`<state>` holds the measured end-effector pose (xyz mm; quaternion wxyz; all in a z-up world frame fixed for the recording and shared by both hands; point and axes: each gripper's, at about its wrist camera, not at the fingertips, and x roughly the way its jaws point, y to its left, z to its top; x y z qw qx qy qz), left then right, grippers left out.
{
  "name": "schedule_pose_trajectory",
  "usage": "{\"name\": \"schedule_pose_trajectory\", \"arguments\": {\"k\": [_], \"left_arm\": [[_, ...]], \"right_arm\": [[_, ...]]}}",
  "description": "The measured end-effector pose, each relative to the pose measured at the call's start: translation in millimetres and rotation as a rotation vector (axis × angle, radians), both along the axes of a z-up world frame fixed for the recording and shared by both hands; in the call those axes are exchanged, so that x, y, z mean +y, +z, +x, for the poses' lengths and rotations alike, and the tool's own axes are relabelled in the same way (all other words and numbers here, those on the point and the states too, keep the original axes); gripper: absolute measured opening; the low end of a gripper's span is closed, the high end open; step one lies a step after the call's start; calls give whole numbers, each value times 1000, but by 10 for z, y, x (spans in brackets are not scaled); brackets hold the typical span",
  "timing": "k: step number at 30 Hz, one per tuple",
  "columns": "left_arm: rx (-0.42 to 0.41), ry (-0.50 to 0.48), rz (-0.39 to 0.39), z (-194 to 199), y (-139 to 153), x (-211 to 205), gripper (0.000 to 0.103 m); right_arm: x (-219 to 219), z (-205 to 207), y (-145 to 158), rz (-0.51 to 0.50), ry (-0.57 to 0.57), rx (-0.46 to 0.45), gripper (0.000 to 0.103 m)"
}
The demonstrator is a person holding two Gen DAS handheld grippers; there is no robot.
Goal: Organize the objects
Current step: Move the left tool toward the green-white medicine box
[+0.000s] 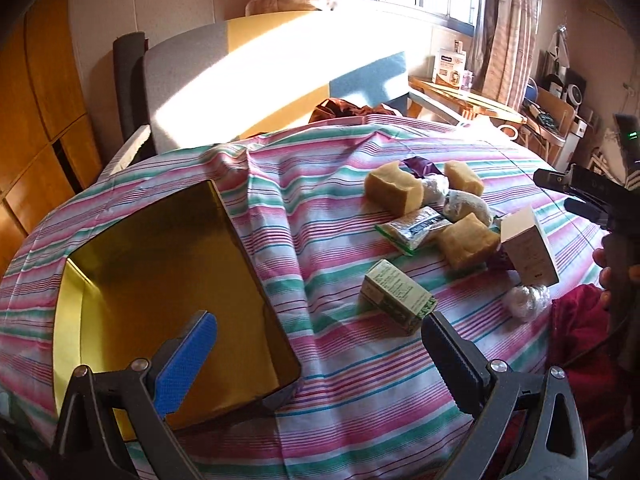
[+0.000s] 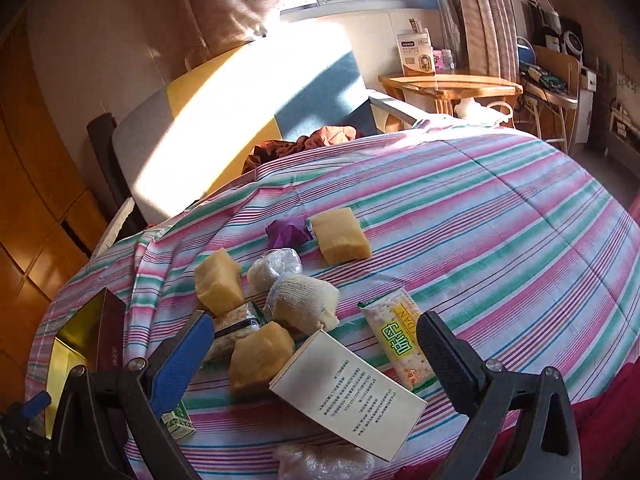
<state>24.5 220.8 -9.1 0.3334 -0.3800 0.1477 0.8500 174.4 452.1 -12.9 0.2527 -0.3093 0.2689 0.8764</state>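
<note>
Striped cover [image 1: 340, 208] over a bed-like surface, loose clutter spread on top.

Cloth wrinkled, pink, green and white bands. Gold-lined tin [image 1: 160, 280] lies open on it, directly ahead of the left claw's blue finger. Small green carton [image 1: 396, 296] just beyond that claw's black finger. Farther out: three tan blocks [image 1: 394, 188], a green foil packet [image 1: 416, 230] between them, plastic-wrapped lumps [image 1: 436, 188] and purple wrapper [image 2: 288, 232]. White printed box [image 2: 348, 388] sits between the right claw's fingers, touching neither; cracker packet [image 2: 400, 340] just inside its black finger. Knit-wrapped bundle [image 2: 304, 300] ahead, mid-pile. Red cloth [image 1: 580, 332] at the near edge.
</note>
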Motion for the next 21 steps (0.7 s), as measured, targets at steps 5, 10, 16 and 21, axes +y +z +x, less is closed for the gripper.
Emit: {"name": "schedule_pose_trajectory", "arguments": {"k": [5,10,16,21], "left_arm": [[-42,-49,5,3,-58,282,102],[-64,-85,-11,5,-169,533,102],[-154,-108,-8,-88,-316,770,95],[-191,-102,-17,-206,-373,927,92]], "right_arm": [[133,91,-94,-110,-29,78,103],[153,130,-81,-122,-32,108,103],[140,120,-69,-115,-28,109,103],[162,147,-77,-130,-32,131,103]]}}
